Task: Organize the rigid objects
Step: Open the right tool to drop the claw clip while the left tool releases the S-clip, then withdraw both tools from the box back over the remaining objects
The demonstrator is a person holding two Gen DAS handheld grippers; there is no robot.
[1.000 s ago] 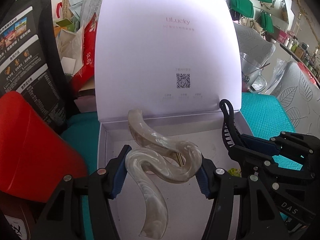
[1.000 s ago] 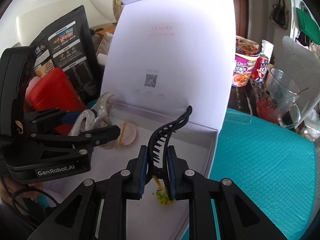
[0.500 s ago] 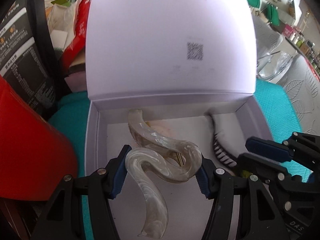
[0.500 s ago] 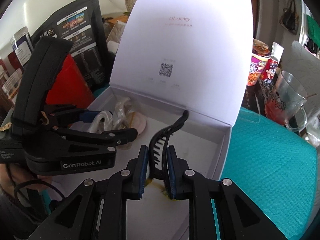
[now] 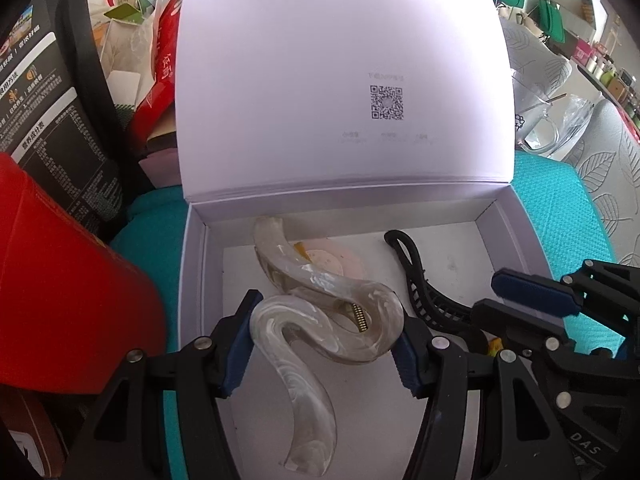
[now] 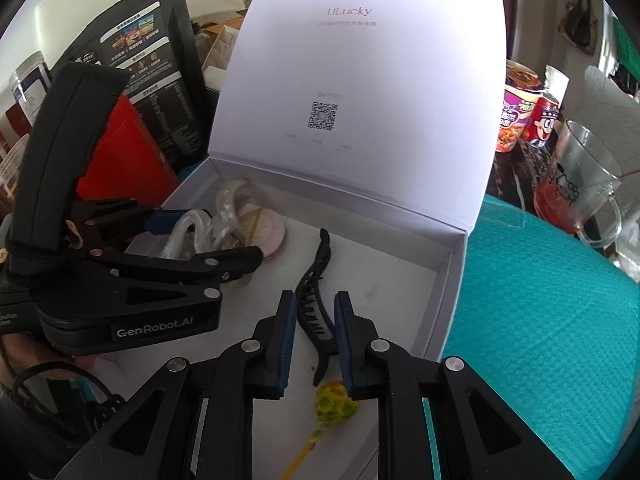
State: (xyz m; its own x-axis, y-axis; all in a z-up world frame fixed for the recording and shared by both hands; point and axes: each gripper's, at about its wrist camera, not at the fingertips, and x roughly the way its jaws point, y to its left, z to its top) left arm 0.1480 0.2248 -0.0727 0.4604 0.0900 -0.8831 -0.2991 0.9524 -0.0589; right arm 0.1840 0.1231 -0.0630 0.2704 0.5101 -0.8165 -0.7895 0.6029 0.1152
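The black hair clip lies on the floor of the open white box between the right gripper's slightly parted pads, seemingly just released, while the left gripper clamps the pearly hair clip low inside, so next comes letting it go.

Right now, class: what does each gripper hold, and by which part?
Left gripper: pearly hair clip, fingers on its curved middle by the spring. Right gripper: jaws just opening, black claw clip between them, not pinched.
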